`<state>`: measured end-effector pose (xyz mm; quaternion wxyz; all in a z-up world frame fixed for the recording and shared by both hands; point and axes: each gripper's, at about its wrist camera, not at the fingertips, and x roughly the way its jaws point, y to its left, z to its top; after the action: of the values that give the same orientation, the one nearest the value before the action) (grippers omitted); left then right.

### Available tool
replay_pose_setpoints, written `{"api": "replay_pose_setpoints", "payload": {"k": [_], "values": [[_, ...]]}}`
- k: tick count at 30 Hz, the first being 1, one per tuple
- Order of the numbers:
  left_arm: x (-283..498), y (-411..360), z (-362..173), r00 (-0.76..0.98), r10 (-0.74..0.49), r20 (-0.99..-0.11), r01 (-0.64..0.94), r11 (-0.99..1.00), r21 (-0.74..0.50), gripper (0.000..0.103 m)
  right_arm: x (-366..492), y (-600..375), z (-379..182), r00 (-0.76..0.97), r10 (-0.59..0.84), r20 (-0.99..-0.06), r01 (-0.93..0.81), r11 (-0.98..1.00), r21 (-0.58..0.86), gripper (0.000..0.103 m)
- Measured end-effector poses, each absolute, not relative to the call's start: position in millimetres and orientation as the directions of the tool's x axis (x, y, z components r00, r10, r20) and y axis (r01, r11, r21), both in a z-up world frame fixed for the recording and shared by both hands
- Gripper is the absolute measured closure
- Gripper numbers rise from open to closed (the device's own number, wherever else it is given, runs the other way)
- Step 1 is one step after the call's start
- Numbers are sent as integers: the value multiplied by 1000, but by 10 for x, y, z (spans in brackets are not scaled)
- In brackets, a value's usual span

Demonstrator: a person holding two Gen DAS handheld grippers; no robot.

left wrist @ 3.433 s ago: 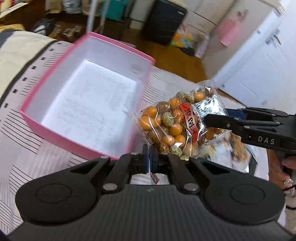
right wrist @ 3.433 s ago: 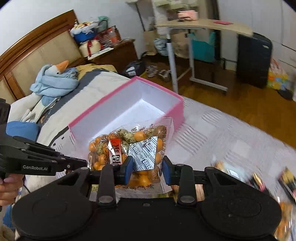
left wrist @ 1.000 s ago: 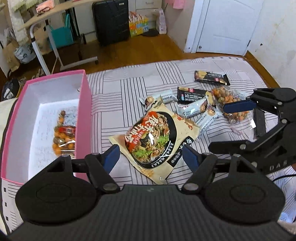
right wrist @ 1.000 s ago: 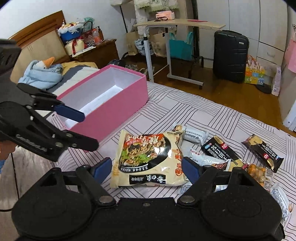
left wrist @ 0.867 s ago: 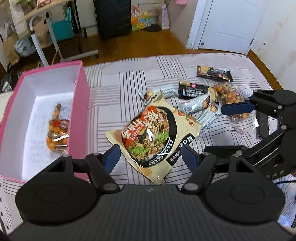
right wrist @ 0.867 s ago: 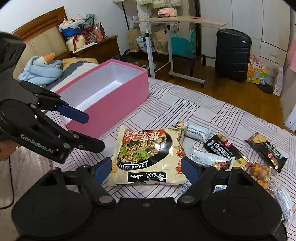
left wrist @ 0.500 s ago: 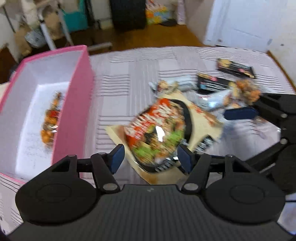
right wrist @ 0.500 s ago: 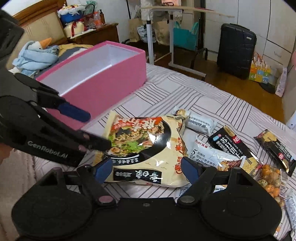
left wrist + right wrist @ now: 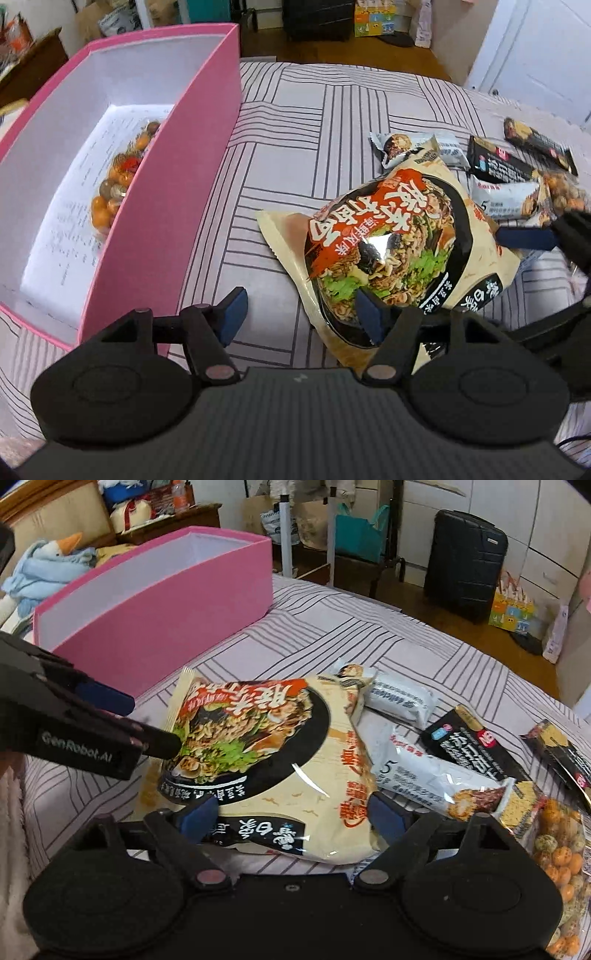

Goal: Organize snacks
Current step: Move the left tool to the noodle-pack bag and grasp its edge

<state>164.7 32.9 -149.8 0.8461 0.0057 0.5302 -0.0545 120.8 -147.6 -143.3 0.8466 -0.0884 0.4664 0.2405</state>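
Noodle packet (image 9: 258, 760) is shown flat on the striped bedspread (image 9: 295, 122) at frame centre, bracketed by the spread fingers of the right gripper (image 9: 291, 818), which are closed on nothing. At lower centre of the left view, the left gripper (image 9: 303, 314) is likewise held apart and empty. The pink box (image 9: 177, 173) is seen at upper left, with a bag of coated nuts (image 9: 118, 184) inside; smaller packets (image 9: 436, 775) are scattered at right.

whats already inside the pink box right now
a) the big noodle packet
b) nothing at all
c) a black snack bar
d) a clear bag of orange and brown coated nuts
d: the left wrist view shows the bag of coated nuts lying on the white floor of the pink box, while the noodle packet is on the striped bedspread outside it.
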Motion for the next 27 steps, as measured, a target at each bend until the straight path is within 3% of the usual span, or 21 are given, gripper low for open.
{"api": "replay_pose_setpoints", "payload": {"k": [3,8,13,19,27], "values": [[1666,427,-1542,406,-127,-905,46,992,-118,35,1276,-1453,-1499,417,336,-844,-493,864,100,0],[1676,520,-1603,382,-199,-903,3,977,-214,35,1322,-1421,-1527,382,346,-857,-526,844,106,0],[1628,519,-1701,342,-320,-884,13,942,-336,43,1426,-1449,-1449,309,341,-888,-534,835,135,0],[1578,474,-1719,385,-346,-856,27,931,-364,57,1420,-1407,-1454,281,330,-901,-542,830,135,0],[1595,459,-1702,404,-322,-856,37,941,-336,58,1327,-1670,-1238,347,379,-858,-490,853,179,0]]}}
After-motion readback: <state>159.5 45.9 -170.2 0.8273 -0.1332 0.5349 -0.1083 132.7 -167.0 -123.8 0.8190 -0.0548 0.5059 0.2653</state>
